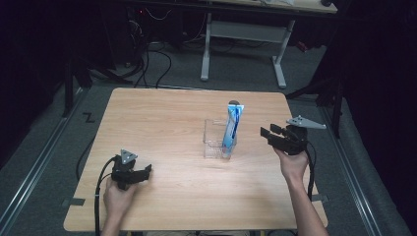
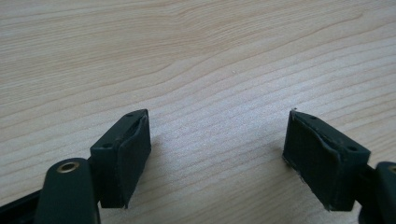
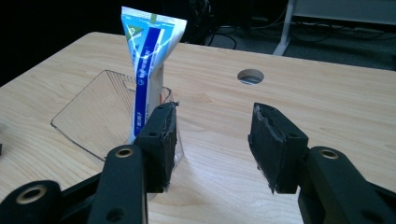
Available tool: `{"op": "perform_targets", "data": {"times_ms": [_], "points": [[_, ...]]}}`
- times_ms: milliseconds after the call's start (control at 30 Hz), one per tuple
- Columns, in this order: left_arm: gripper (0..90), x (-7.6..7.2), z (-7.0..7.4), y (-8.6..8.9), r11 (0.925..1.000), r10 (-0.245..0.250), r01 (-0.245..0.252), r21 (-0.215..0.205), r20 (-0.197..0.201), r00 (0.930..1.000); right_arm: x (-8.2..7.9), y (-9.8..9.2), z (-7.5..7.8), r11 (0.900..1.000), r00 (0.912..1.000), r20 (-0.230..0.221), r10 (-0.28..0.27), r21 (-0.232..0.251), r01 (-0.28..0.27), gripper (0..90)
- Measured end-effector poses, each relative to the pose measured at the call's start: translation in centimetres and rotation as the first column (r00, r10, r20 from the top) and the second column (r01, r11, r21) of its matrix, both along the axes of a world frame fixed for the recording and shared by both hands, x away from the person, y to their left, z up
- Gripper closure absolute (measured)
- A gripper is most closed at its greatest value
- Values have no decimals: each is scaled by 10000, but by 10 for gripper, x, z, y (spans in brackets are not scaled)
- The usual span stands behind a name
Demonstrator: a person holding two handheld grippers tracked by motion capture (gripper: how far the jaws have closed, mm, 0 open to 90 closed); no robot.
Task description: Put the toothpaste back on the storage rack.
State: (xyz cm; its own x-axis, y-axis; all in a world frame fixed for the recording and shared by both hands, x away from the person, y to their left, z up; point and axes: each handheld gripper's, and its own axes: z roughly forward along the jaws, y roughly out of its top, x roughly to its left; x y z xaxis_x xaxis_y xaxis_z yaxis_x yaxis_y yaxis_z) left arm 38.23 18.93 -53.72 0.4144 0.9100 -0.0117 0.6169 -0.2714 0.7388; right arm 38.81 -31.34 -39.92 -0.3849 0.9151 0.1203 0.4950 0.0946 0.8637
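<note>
Your right claw [image 1: 269, 133] hangs above the table [image 1: 167, 128], to the right of the tube [image 1: 231, 129], and its jaws are spread with nothing between them. In the right gripper view the same claw [image 3: 212, 140] looks across the wood toward the tube [image 3: 148, 65], which sits a little left of the gap between the pads; the left pad overlaps the bin's near corner in the picture, but you cannot tell from it whether they touch.

The tube stands upright, cap end down, in the clear bin [image 1: 215, 138] near the middle of the table, leaning against the bin's right side. Its crimped end sticks up well above the rim. It is white with a blue stripe running down its length and a small green mark near the top. White lettering runs along the stripe, but it is too small and blurred to read, so no brand can be made out.

Your left claw [image 1: 146, 171] rests low at the near left of the table, well apart from the bin. In the left gripper view its jaws [image 2: 217, 158] are spread wide over bare wood grain, pinching nothing.

A round cable hole [image 3: 250, 76] shows in the tabletop beyond the right claw.
</note>
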Motion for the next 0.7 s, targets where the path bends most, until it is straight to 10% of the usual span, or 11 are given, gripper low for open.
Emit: {"op": "perform_targets", "data": {"times_ms": [700], "points": [[232, 0, 0, 0, 10000, -4, 4, -5, -8, 10000, -18, -22, -6, 9993, 9994, 25, -340, 180, 340, 512]]}}
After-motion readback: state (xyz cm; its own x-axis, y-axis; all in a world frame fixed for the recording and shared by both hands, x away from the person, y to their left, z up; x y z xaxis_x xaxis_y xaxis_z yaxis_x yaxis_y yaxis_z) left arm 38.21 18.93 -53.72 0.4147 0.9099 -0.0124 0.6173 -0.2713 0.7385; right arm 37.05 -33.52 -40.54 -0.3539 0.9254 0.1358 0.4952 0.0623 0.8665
